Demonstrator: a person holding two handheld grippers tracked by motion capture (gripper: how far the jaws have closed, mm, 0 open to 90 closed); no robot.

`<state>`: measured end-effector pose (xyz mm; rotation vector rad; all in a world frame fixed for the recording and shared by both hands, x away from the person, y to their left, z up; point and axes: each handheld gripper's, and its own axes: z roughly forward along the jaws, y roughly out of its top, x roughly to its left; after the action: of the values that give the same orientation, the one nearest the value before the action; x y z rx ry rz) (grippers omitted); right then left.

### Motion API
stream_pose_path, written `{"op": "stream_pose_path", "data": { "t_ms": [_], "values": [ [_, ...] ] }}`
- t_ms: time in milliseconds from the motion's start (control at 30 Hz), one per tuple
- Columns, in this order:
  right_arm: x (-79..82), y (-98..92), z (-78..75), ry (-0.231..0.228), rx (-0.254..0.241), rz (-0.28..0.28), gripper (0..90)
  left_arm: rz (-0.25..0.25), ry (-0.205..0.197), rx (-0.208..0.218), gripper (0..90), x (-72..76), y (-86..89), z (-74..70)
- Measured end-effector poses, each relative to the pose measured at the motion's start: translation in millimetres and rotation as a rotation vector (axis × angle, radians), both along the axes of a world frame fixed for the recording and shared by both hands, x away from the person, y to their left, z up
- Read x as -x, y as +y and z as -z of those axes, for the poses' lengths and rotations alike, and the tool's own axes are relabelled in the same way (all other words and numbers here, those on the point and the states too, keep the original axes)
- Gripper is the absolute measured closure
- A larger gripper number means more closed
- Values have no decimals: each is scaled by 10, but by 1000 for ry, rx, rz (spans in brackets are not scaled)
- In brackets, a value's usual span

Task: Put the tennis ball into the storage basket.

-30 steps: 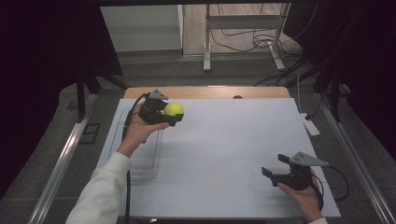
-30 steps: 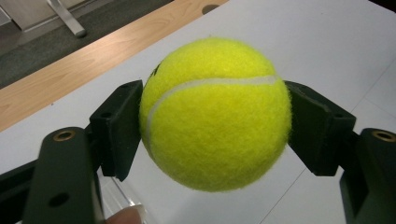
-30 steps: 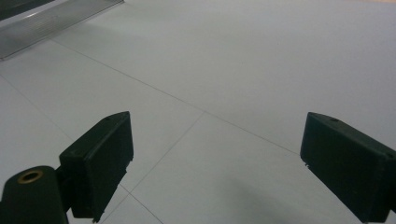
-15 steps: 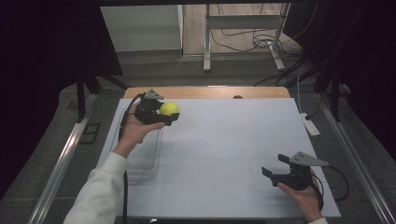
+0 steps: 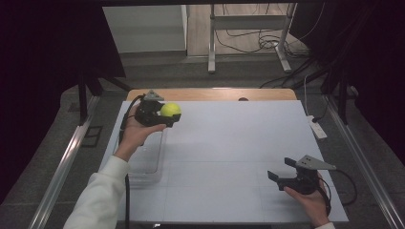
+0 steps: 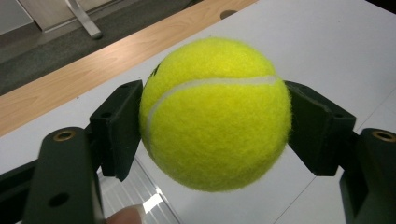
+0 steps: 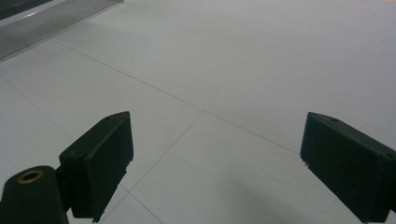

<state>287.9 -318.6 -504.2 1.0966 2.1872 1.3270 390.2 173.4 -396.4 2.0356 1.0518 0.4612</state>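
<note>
The yellow tennis ball point(image 6: 215, 114) sits tight between the two black jaws of the left claw point(image 5: 165, 116), one jaw pressing on each side, so the claw is clamped on the ball. The jaws squeeze it at its widest part, which I think keeps the fuzzy ball from slipping out. The ball is up in the air, not touching anything below, near the far left corner of the white worktop point(image 5: 229, 143). Just under it and a bit closer to the person lies a clear plastic tray point(image 5: 145, 160) on the worktop. The ball is probably held high like this so it can be carried over the tray's wall and put down inside, but that is only my guess. A white sleeve point(image 5: 98, 195) comes up from the bottom to the hand that holds this claw. Far away, at the near right corner, the right claw point(image 5: 282, 177) waits low over the bare worktop. Its jaws stand wide apart with nothing between them, maybe to stay out of the way.
</note>
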Motion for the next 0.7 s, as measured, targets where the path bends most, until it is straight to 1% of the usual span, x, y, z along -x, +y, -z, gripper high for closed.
{"op": "stream_pose_path", "data": {
  "t_ms": [167,333,567,700],
  "values": [
    [-1,6,1,-1,1,-1,95,-19,-6,6,264,15,57,-13],
    [-3,5,2,0,0,1,95,-25,-5,4,264,15,85,-20],
    [-1,6,1,-1,0,0,95,-44,-15,10,264,17,133,-34],
    [-1,5,1,-1,0,-1,95,-61,-17,14,264,13,188,-35]
  ]
}}
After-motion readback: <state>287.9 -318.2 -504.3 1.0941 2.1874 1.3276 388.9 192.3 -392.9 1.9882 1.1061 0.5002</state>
